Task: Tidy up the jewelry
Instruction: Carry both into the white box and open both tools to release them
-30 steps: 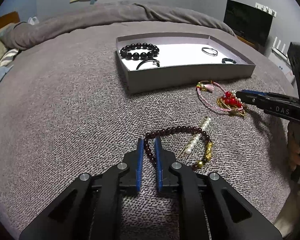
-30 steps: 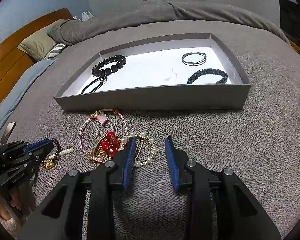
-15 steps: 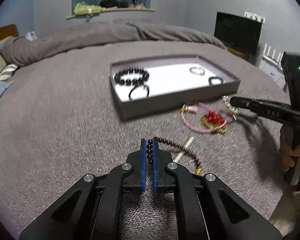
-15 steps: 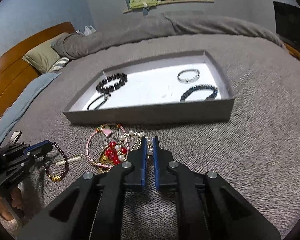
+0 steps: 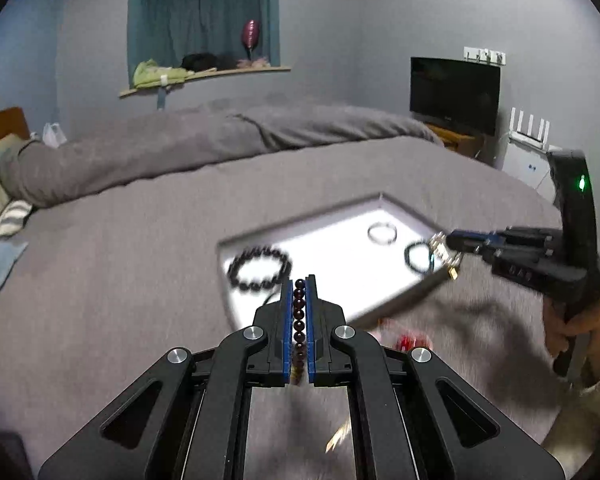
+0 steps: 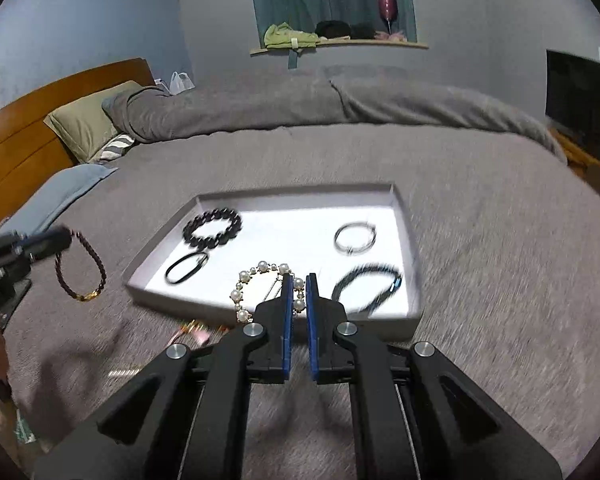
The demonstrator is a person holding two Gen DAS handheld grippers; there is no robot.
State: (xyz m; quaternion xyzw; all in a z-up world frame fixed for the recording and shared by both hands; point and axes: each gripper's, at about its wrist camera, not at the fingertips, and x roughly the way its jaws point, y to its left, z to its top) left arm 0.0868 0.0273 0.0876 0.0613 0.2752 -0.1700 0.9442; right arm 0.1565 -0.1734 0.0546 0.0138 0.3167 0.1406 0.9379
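Observation:
My left gripper (image 5: 299,280) is shut on a dark red bead bracelet (image 5: 299,320), lifted above the bed; the bracelet hangs from it in the right wrist view (image 6: 80,272). My right gripper (image 6: 296,278) is shut on a pearl bracelet (image 6: 256,280), held in the air just in front of the grey tray (image 6: 414,264). The right gripper also shows in the left wrist view (image 5: 454,245) at the tray's (image 5: 392,200) right side. The tray holds a black bead bracelet (image 6: 212,227), a black band (image 6: 186,267), a silver bangle (image 6: 355,237) and a dark bracelet (image 6: 367,283).
Red and pink jewelry (image 5: 410,342) lies blurred on the grey blanket (image 5: 120,272) in front of the tray, with a hairpin (image 5: 338,436) nearer me. Pillows (image 6: 88,128) and a wooden headboard (image 6: 16,148) are at the left, a TV (image 5: 454,94) at the right.
Both grippers have risen off the blanket with their bracelets and moved toward the tray. A second ago the right gripper was open; it closed on the pearl bracelet.

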